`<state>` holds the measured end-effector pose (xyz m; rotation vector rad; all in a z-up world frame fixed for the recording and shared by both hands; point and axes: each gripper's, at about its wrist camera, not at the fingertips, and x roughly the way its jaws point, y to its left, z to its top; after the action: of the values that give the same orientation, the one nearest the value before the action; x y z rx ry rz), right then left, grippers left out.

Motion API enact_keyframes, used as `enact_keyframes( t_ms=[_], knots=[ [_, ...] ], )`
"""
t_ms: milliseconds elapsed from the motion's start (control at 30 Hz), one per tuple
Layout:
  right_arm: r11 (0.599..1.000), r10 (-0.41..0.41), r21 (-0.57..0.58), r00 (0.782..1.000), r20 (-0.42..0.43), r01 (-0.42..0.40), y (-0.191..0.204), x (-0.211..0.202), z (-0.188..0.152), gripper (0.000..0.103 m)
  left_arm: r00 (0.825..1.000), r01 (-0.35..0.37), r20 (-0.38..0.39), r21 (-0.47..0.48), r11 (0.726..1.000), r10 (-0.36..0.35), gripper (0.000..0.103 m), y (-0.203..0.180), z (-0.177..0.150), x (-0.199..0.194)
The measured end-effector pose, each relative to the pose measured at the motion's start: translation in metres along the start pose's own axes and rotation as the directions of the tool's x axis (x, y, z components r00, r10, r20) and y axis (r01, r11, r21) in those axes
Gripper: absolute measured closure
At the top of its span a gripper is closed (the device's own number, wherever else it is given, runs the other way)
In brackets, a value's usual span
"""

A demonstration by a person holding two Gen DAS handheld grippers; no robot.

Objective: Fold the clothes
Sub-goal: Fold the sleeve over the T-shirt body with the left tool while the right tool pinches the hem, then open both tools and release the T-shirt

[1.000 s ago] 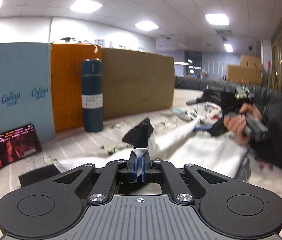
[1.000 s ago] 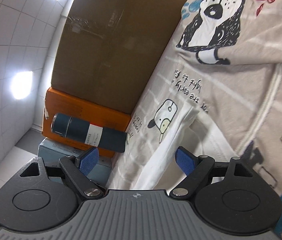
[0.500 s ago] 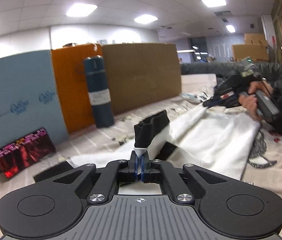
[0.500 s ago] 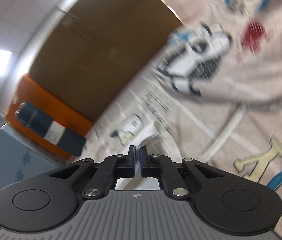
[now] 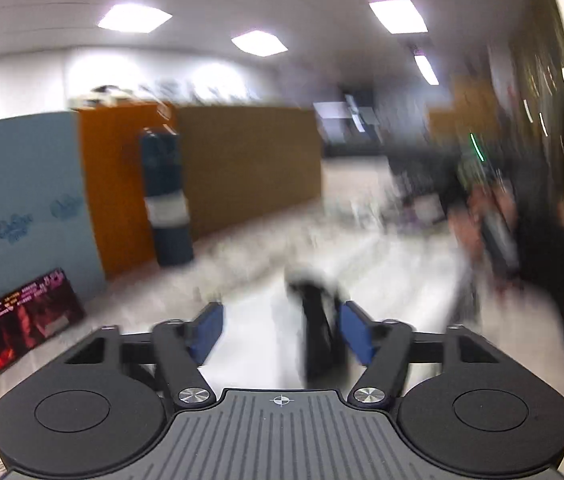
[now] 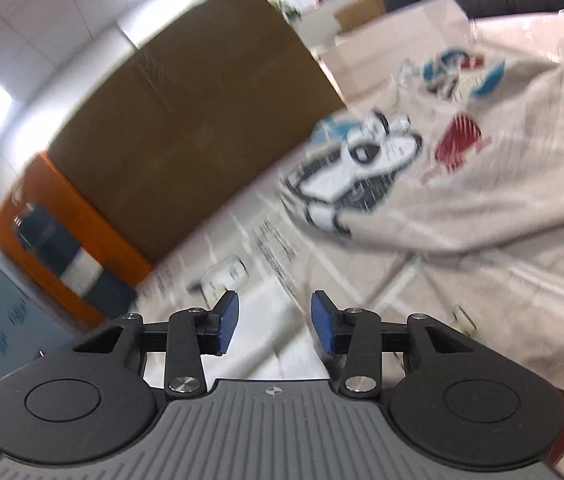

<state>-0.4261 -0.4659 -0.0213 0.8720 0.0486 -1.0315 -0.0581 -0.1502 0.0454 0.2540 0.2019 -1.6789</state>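
Observation:
A white garment (image 5: 398, 268) with a black cuff (image 5: 318, 332) lies spread on the printed cloth; the left wrist view is blurred by motion. My left gripper (image 5: 279, 332) is open, and the black cuff hangs loose between its blue pads, close to the right one. In the right wrist view my right gripper (image 6: 273, 322) is open above a white edge of the garment (image 6: 271, 334), with nothing pinched. A person's hand (image 5: 478, 216) holding the right gripper shows at the right of the left wrist view.
A dark blue flask (image 5: 165, 200) stands before orange (image 5: 113, 184), brown (image 5: 249, 164) and blue boards (image 5: 17, 188) at the back. A lit phone (image 5: 25, 316) leans at the left. The printed cloth (image 6: 482, 200) with cartoon figures covers the table.
Both grippers were shut on the garment half a second ago and are open now. The black cuff has dropped from the left pads. Both views blur from fast motion.

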Motion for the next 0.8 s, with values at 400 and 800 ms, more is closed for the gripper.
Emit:
enact_keyframes(
  t_ms=[400,800],
  knots=[
    [0.970,0.236,-0.023,0.960,-0.154,-0.242,0.017,0.022,0.002,0.041,0.944,-0.129,-0.296,0.081,0.988,0.148,0.034,-0.044,-0.001,0.107],
    [0.984,0.176,0.068,0.968,-0.179,-0.166,-0.003,0.032,0.002,0.037,0.943,-0.216,-0.217,0.174,0.961,0.251,0.018,-0.060,-0.006,0.100]
  ],
)
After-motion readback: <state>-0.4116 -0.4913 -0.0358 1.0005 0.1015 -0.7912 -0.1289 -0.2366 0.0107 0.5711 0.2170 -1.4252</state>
